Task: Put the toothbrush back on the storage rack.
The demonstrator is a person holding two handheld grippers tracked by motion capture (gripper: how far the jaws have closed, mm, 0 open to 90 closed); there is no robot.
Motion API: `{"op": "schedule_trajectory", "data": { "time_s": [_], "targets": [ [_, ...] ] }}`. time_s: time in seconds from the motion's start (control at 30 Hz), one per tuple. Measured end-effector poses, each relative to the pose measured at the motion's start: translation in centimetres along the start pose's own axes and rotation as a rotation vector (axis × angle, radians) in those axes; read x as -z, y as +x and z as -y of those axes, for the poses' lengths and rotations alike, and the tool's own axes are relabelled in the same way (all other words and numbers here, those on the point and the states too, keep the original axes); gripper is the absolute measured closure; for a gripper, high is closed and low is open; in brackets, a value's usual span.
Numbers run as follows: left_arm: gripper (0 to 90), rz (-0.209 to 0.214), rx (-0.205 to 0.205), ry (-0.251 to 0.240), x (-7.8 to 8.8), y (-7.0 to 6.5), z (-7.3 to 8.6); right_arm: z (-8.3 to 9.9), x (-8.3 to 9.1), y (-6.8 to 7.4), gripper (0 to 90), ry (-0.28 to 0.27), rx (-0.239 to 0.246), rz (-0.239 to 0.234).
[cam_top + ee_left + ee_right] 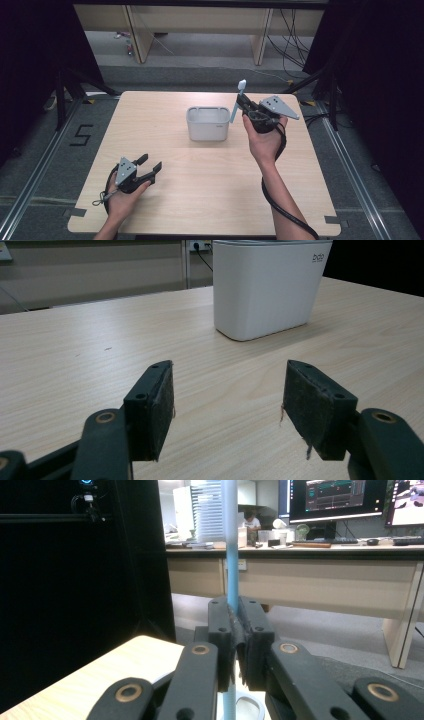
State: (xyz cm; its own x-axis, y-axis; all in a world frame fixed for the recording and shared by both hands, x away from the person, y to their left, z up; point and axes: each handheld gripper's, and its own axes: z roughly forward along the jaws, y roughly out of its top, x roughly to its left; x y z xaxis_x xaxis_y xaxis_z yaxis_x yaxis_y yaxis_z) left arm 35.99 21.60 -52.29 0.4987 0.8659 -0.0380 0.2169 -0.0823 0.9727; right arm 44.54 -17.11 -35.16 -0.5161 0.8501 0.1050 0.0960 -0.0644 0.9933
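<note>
Right gripper (243, 102) clamped on pale-blue toothbrush (238, 100), held upright just right of white holder (208, 123); left gripper (150, 167) open, empty, well apart; step: carrying brush to holder; next: align handle above rim, lower, release.

The white container (270, 287) carries a small grey logo near its upper rim in the left gripper view — it looks like "bdo", though the letters are too small to be sure. On the floor left of the table (150, 115), black tape strips form the numeral "5" (81, 135) — seen from the high view.
</note>
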Motion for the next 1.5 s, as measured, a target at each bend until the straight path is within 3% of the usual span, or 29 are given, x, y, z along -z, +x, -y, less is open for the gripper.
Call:
{"op": "schedule_trajectory", "data": {
  "time_s": [0.43,0.9,0.93,1.5],
  "targets": [
    [36.8,0.001,-0.002,0.001,0.0,0.0,0.0,-0.3,-0.9,-0.2,85.9,0.000,0.019,0.015],
    [36.8,0.002,0.002,0.003,0.0,0.0,0.0,-0.5,-1.7,-0.1,85.7,-0.017,0.002,0.018],
    [36.9,0.002,0.002,0.003,0.0,0.0,0.0,-0.6,-1.7,-0.3,85.8,-0.023,0.019,0.021],
    [36.7,0.002,0.005,0.001,0.0,0.1,0.0,-0.4,-2.9,-0.3,85.7,-0.008,0.000,0.028]
  ]
}}
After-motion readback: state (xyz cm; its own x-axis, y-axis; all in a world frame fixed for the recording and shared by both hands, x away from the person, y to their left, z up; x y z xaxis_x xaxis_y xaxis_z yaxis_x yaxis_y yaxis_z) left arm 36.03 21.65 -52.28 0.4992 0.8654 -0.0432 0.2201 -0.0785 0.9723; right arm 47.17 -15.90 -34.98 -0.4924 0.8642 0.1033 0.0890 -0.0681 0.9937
